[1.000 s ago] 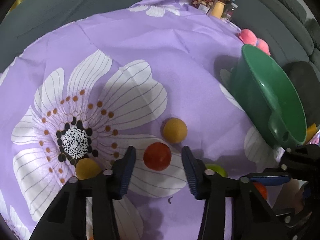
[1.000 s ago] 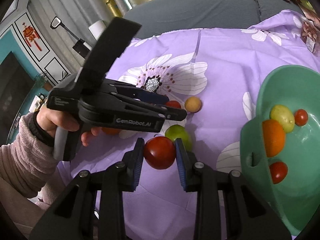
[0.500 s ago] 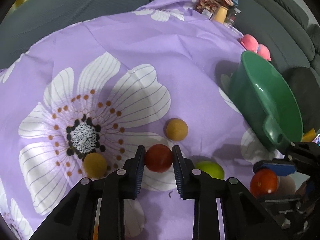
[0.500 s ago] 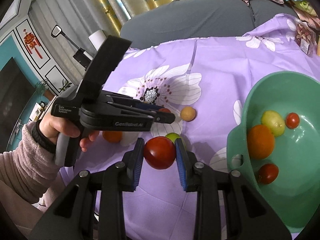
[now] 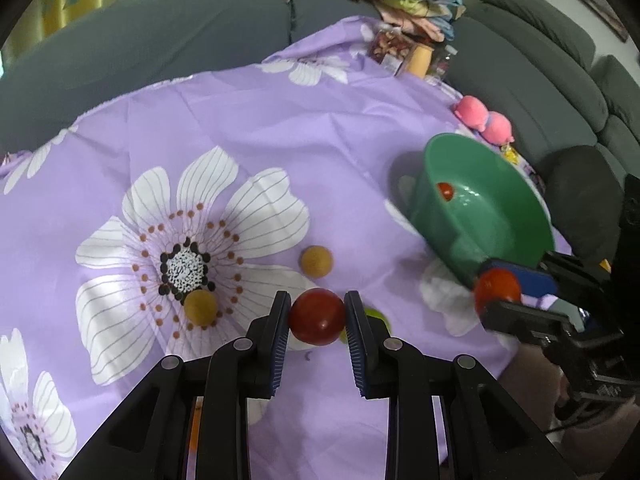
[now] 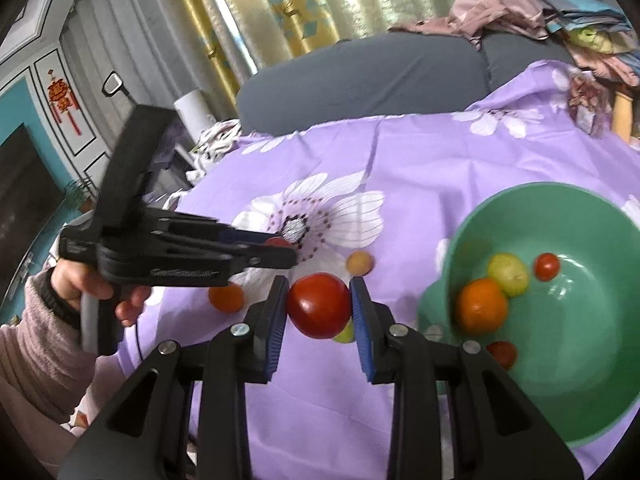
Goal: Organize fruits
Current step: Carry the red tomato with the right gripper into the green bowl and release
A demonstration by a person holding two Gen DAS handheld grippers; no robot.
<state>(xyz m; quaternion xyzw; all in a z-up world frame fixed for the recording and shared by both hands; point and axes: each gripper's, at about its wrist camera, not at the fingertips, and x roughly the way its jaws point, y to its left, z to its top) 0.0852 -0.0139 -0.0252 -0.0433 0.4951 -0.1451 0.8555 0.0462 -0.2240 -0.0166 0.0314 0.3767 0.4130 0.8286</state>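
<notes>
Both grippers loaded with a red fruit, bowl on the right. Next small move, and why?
Probably carry the right gripper over the green bowl and open there. It is shut on a large red fruit and already sits just beside the bowl's rim, nearer than the left gripper, which is shut on its own red fruit further out over the purple cloth.

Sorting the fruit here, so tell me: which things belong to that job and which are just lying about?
Job: red fruit in left tongs; tomato in right tongs; green bowl; loose fruits on the cloth.
Lying about: pink plush toy; clothes pile; snack packets.
</notes>
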